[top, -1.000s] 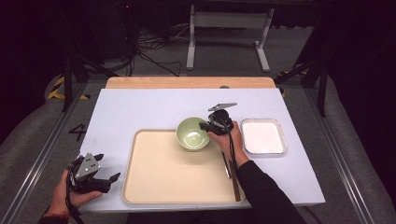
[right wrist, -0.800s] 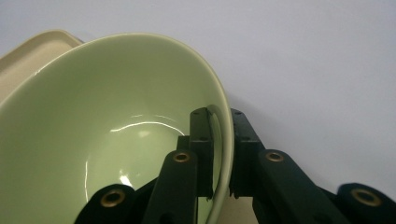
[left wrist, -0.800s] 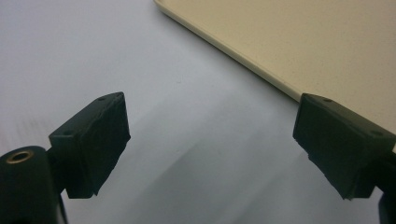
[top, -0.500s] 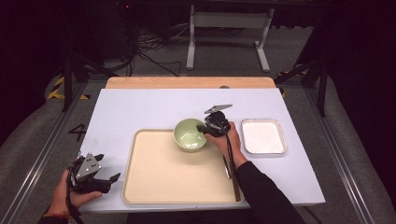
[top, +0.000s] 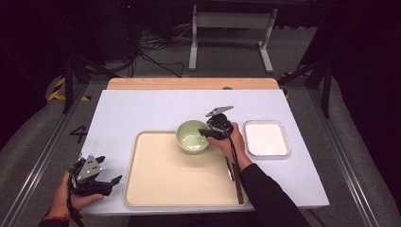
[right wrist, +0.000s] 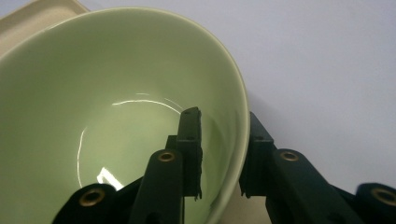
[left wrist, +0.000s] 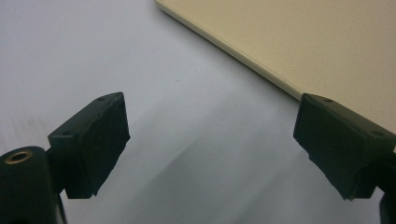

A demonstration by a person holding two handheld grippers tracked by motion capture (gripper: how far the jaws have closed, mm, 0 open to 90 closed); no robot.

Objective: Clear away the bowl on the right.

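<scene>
- Pale green ceramic bowl (top: 192,136) sits at the far right corner of the beige tray (top: 161,179); interior empty and glossy.
- Right tool (top: 211,132) straddles the bowl's right rim — one jaw inside the wall, the other outside, as the right gripper view shows. The jaws have just been opening; a narrow gap shows between the inner jaw and the wall, so the rim lies between them without being clamped.
- Right hand (top: 231,144) holds the tool just right of the bowl, the forearm entering from the bottom edge across the tray's right side.
- Chopsticks (top: 235,177) lie along the tray's right edge, under the forearm.
- White square dish (top: 266,138) rests on the counter (top: 142,111), just right of the hand, apart from the tray.
- Left tool (top: 109,182) rests low at the near left corner of the counter, beside the tray's left edge — jaws spread wide with nothing between them.
</scene>
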